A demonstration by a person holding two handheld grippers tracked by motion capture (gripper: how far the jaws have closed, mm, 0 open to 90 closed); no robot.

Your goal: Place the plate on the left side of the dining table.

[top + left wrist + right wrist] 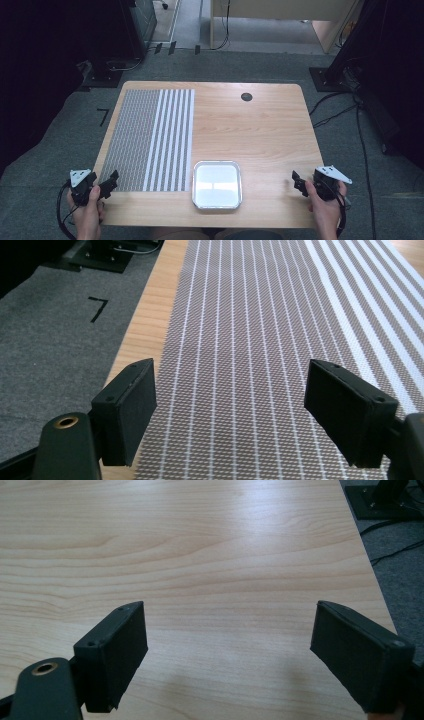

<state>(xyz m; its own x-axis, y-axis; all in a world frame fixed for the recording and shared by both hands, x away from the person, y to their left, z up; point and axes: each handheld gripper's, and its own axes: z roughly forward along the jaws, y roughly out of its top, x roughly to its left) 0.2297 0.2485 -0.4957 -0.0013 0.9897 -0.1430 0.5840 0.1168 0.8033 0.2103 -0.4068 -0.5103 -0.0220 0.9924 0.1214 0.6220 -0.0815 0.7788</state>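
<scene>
A striped woven placemat (pixel 150 140) lies flat on the left half of the wooden table (pixel 260 130), brown with thin white lines on its left part and broad white stripes on its right. An empty square foil tray (pixel 217 184) sits at the table's front middle. My left gripper (pixel 111 181) hovers at the mat's front left corner, open, with nothing between its jaws; the mat (pixel 260 340) stretches away beyond the left gripper (pixel 230 415). My right gripper (pixel 298 182) is held near the front right edge, open and empty, over bare wood (pixel 200 555), as its own view of the right gripper (pixel 230 655) shows.
A small dark round grommet (pixel 246 97) is set in the table's far side. Grey carpet (pixel 45 340) surrounds the table, with cables (pixel 330 110) and a dark stand base (pixel 102 77) on the floor. A black tape mark (pixel 103 114) lies on the carpet at left.
</scene>
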